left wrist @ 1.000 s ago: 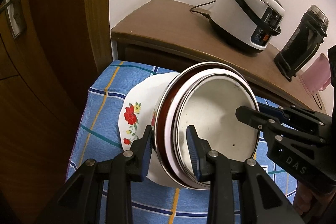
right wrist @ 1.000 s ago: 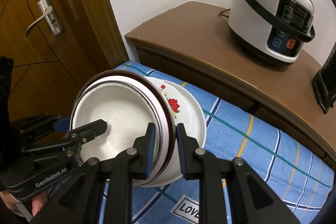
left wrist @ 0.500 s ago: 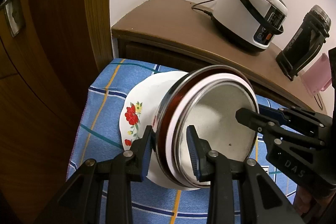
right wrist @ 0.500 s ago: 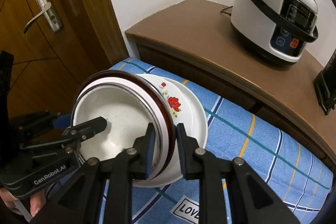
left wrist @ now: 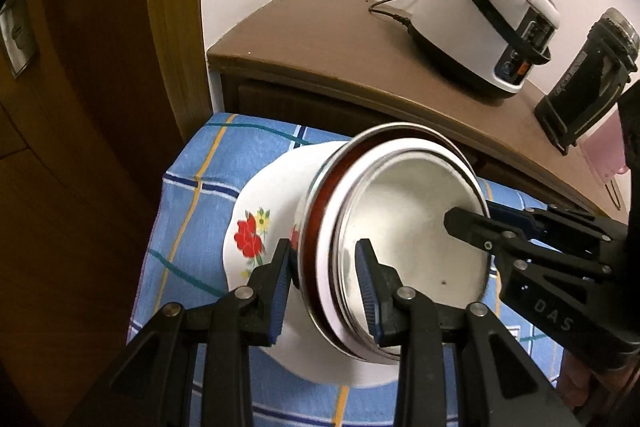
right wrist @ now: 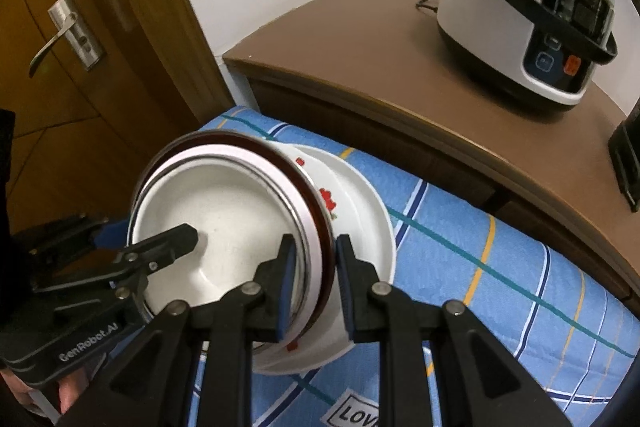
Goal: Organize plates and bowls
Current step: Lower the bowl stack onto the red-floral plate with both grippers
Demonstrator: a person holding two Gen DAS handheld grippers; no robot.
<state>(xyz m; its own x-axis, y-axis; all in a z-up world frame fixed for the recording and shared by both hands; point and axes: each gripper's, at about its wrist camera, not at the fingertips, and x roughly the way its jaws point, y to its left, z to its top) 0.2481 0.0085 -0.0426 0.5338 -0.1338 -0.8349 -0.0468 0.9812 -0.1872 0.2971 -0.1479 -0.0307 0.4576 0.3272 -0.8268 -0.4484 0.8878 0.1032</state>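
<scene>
Both hand-held grippers hold one stack of nested bowls [left wrist: 404,227], tipped up on its side above a white plate with red flowers [left wrist: 256,227]. The left hand-held gripper [left wrist: 324,291] is closed on the near rims, one pad outside the stack and one inside the white inner bowl. The right hand-held gripper [right wrist: 312,283] pinches the rims on the other side in the same way.

How many bowls are in the stack is hard to tell. A steel rim, a dark red band, a pale pink band and the white inside all show, but the bowls' bottoms are hidden. The stack also covers much of the plate, so only part of the flower pattern shows. It is not clear whether the lowest bowl touches the plate.

The plate lies on a blue checked cloth [right wrist: 480,267] that covers the surface. A label on the cloth is cut off at the bottom of the right view. Bits of the person's hands peek out at the picture edges.

Behind the cloth is a brown wooden cabinet [right wrist: 380,67]. A white rice cooker [right wrist: 528,7] with a black handle stands on it, and a black container [left wrist: 584,83] stands beside that. A pink thing [left wrist: 604,151] is half hidden at the edge. To the left is a wooden door [right wrist: 80,87] with a metal handle [right wrist: 60,35].
</scene>
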